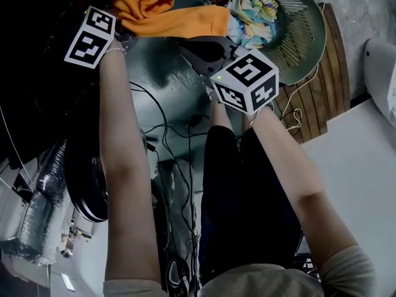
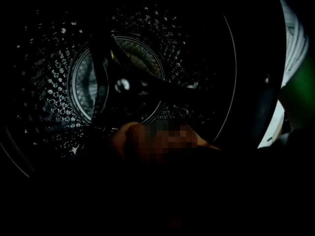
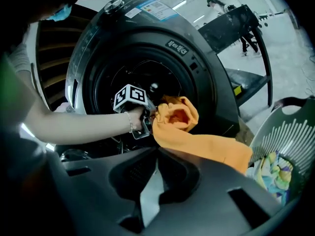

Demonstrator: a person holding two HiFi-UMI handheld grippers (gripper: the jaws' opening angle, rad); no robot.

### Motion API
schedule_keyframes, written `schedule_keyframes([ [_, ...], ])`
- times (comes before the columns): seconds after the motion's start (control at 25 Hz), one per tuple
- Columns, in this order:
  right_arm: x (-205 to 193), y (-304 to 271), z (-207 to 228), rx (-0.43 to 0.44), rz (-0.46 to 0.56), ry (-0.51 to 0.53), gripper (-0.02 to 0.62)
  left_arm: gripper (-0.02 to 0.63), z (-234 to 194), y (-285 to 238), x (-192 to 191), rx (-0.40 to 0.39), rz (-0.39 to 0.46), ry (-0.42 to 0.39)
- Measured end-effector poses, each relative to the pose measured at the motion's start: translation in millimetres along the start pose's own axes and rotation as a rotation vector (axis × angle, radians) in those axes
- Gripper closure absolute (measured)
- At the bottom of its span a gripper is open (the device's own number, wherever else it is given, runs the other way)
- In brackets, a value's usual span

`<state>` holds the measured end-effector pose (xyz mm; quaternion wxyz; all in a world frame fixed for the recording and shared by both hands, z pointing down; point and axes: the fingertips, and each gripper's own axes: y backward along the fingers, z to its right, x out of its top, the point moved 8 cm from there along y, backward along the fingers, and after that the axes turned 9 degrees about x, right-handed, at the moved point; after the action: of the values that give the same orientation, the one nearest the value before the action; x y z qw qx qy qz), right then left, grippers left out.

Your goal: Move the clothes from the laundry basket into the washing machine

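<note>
The washing machine stands open. My left gripper reaches into its mouth; its marker cube shows at top left. The left gripper view looks into the dark drum, its jaws apart and lost in shadow. An orange garment bunches right at that gripper's front and trails over the rim toward the laundry basket. The garment lies across the top of the head view. A colourful cloth lies in the basket. My right gripper is shut and empty, below the orange garment.
Black cables run over the floor between my arms. The basket sits on wooden boards, with a white surface at the right. A dark stand rises behind the machine, with people far off.
</note>
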<state>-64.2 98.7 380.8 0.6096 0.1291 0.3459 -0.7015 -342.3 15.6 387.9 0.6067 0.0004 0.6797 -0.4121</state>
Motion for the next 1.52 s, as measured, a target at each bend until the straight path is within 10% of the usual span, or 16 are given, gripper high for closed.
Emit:
schedule_keyframes([
  [0.32, 10.1, 17.8, 3.9, -0.025, 0.022, -0.008, 0.575, 0.264, 3.3, 80.0, -6.8, -0.064, 0.056, 0.052],
  [0.68, 4.6, 19.7, 15.0, -0.049, 0.037, -0.043, 0.575, 0.213, 64.2, 105.7, -108.8, -0.127, -0.22, 0.028],
  [0.92, 5.1, 18.8, 18.2, -0.049, 0.051, -0.049, 0.575, 0.455, 47.8, 68.6, -74.9, 0.008, -0.056, -0.002],
  [1.16, 10.0, 13.9, 14.1, -0.03, 0.052, -0.045, 0.577, 0.455, 23.1, 19.0, -23.4, 0.025, 0.067, -0.014],
  [1.52, 6.7, 16.7, 5.8, -0.023, 0.035, -0.06, 0.575, 0.322, 14.7, 52.1, -38.1, -0.021, 0.019, 0.078],
])
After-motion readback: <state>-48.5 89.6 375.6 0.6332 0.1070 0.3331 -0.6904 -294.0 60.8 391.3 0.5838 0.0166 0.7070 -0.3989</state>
